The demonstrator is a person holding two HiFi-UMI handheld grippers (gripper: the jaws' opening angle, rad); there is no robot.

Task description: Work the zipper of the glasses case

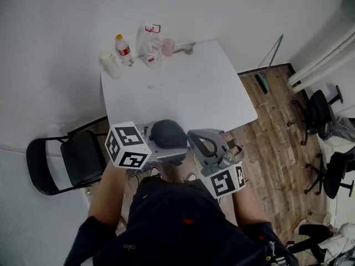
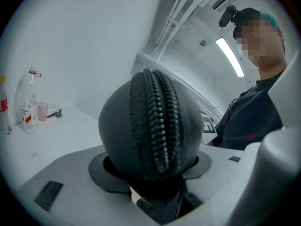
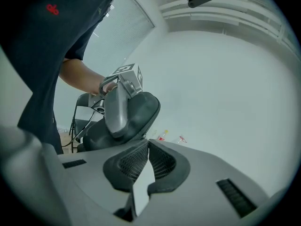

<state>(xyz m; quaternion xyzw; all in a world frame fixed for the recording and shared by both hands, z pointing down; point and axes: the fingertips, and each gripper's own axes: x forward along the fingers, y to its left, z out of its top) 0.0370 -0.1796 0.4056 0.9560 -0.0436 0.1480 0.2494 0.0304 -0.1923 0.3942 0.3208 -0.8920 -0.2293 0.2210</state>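
The dark oval glasses case (image 1: 166, 133) sits between the jaws of my left gripper (image 1: 169, 148), just off the white table's near edge and in front of the person's body. In the left gripper view the case (image 2: 150, 126) fills the middle, its zipper (image 2: 157, 121) running closed over the end, with my left gripper (image 2: 150, 173) clamped on its sides. My right gripper (image 1: 191, 136) is shut, and its tips (image 3: 146, 142) rest against the case's rim (image 3: 141, 109). I cannot make out whether a zipper pull is pinched there.
The white table (image 1: 183, 93) carries bottles (image 1: 123, 49) and a pink cup (image 1: 168, 46) at its far edge. A black folding chair (image 1: 72, 159) stands at the left. Office chairs (image 1: 321, 110) are on the wooden floor at the right.
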